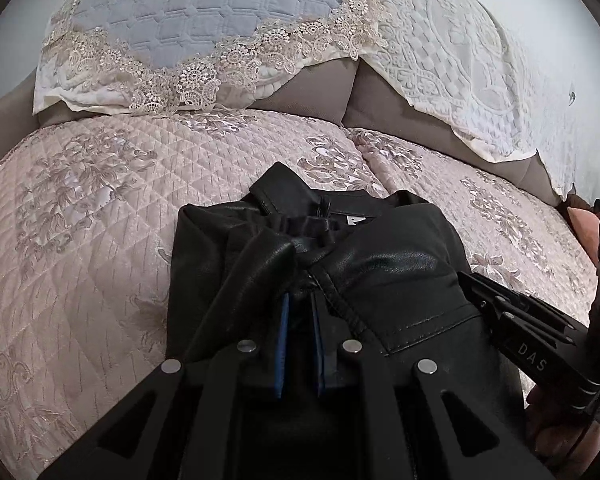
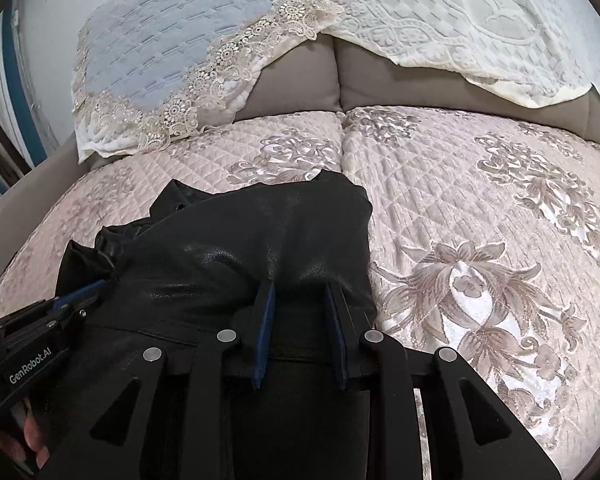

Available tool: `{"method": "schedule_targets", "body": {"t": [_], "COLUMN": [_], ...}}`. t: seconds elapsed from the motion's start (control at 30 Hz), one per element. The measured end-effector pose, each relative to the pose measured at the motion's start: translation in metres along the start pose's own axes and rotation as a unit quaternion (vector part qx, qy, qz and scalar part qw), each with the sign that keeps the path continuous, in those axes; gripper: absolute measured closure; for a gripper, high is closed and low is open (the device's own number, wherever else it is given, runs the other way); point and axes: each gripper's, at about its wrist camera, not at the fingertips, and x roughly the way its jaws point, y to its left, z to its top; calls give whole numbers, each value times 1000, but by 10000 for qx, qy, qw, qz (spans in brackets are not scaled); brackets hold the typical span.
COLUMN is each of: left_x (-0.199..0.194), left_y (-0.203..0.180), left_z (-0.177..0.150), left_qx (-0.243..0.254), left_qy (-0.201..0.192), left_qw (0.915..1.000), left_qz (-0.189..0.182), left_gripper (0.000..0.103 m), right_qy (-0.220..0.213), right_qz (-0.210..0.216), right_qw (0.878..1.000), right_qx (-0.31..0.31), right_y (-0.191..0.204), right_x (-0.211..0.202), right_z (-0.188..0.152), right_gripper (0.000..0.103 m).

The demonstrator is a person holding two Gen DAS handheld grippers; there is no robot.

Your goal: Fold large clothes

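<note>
A black leather jacket (image 1: 396, 276) lies folded on the quilted pink sofa cover (image 1: 80, 240), collar pointing away. Its sleeves are folded in over the front. My left gripper (image 1: 300, 300) sits over the jacket's middle with its blue-padded jaws a small gap apart around a fold of the left sleeve; whether they pinch it is unclear. My right gripper (image 2: 300, 288) rests on the jacket's right side (image 2: 260, 232), jaws open, with leather between them. Each gripper shows at the edge of the other's view: the right one (image 1: 512, 320) and the left one (image 2: 60, 308).
Two lace-trimmed covers, one blue-grey (image 1: 204, 12) and one cream (image 1: 460, 60), hang over the brown sofa back (image 1: 312, 88). The sofa seat (image 2: 480, 208) stretches to both sides of the jacket. A white wall is behind.
</note>
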Motion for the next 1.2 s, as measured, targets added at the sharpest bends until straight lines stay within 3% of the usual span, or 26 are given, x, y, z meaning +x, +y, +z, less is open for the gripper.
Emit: {"method": "schedule_targets", "body": {"t": [0.17,0.3,0.4,0.5,0.63,0.97,1.1,1.2], "left_x": [-12,-31,-36,-21,-5,-6,-20,-34], "left_y": [4,7,10,21,19,15,15,18], "left_z": [12,26,32,25,10,16,16,13], "left_qx": [-220,-451,-474,-492,-128,-29,-108,-263], "left_qy": [198,-21,-248,-89,-86,83,147,178], "left_qw": [9994,9986,9985,9987,9991,9984,9978,9978], "left_qz": [-165,-286,-129,82,384,551,640,573], "left_gripper": [90,78,70,69,68,64,48,46], "right_qy": [164,34,17,133,131,172,304,253], "right_qz": [-8,150,312,379,340,243,229,289], "right_qw": [9997,9992,9992,9992,9993,9991,9988,9990], "right_qx": [163,373,232,32,-90,-315,-318,-250], "right_y": [-9,-13,-5,4,9,11,7,5], "right_x": [-15,-40,-49,-44,-34,-35,-48,-61], "right_z": [10,12,8,1,-9,-7,-3,-7], "right_gripper": [66,66,66,66,65,64,61,60]}}
